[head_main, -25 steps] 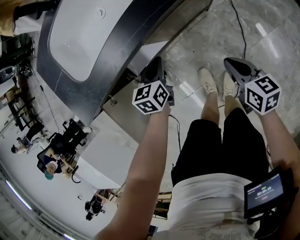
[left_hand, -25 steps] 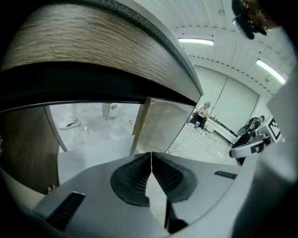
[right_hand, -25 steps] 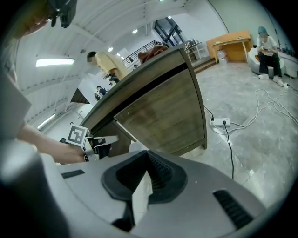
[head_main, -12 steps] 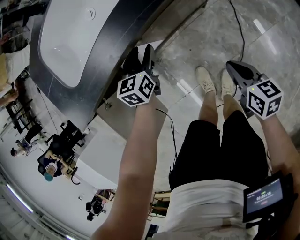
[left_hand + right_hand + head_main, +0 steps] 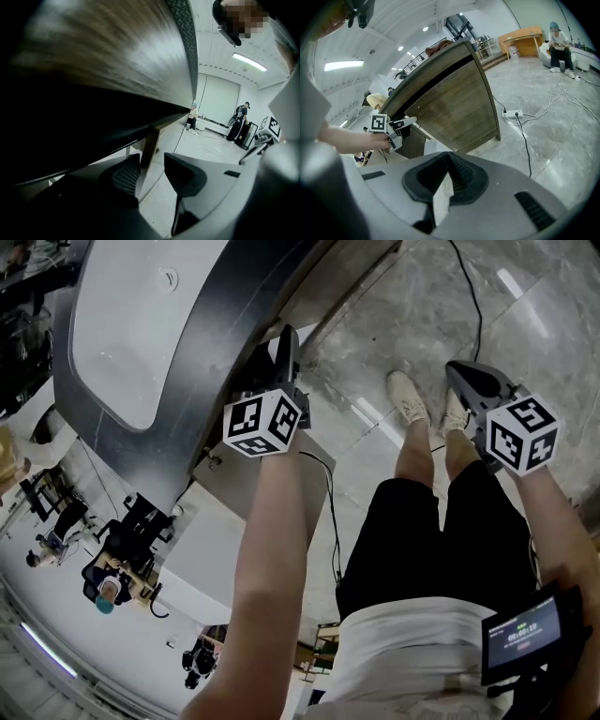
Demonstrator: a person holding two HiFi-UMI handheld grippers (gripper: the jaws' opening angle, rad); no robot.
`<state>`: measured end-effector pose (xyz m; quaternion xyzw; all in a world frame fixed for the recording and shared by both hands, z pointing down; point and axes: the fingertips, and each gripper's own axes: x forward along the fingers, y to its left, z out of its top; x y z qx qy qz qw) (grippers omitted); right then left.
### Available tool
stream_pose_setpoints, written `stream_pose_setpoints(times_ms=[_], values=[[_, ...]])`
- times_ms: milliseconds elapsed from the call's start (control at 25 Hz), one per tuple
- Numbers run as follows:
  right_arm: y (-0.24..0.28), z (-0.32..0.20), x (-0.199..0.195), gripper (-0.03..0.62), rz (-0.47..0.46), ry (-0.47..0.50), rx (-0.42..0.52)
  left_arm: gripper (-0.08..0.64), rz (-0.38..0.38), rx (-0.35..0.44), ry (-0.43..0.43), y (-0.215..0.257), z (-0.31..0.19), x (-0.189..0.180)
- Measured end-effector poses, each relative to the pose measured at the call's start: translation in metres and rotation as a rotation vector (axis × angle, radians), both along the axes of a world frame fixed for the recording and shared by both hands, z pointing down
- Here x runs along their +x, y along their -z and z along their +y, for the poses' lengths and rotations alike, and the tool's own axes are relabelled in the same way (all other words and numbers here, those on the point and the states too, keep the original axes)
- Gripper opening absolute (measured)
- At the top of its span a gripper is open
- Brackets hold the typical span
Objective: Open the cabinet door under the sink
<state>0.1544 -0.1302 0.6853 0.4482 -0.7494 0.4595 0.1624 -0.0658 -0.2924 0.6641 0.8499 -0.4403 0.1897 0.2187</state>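
Left tool: jaws spread. They have just been opening from a pressed-together state.
Between left jaws: the thin wooden edge of the door stands in the gap, closer to the left pad. No pad presses on it, so nothing is pinched.
Left tool position: up against the underside of the desk that carries the sink. In the head view it has shifted left and slightly up, toward the sink, over the last second.
Right tool: jaws pressed together and empty. It is held low over the floor, well apart from the cabinet, and takes no part in the work.
Door location: under the sink, at the left tool. In the right gripper view it stands swung out from the cabinet front.
Meaning of change: the grip on the door edge is released. The pull is judged finished, with the door open.
Remaining step: draw the left tool back clear of the edge without knocking the door shut.
Risk: the left pad may catch the edge as the tool withdraws.
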Motion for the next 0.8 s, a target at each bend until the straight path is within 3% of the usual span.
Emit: stream_pose_setpoints(times_ms=[80,440,800], values=[[-0.001,0.003,-0.001,0.014,0.004,-0.004,-0.012,0.143,-0.001,0.006,0.017,0.001,-0.001,-0.002],[-0.003,0.008,-0.007,0.014,0.006,0.0,-0.031,0.12,-0.002,-0.008,-0.015,0.001,0.021,0.008],[0.007,0.012,0.001,0.014,0.01,-0.023,-0.021,0.095,-0.084,-0.018,-0.063,-0.003,0.063,0.027]])
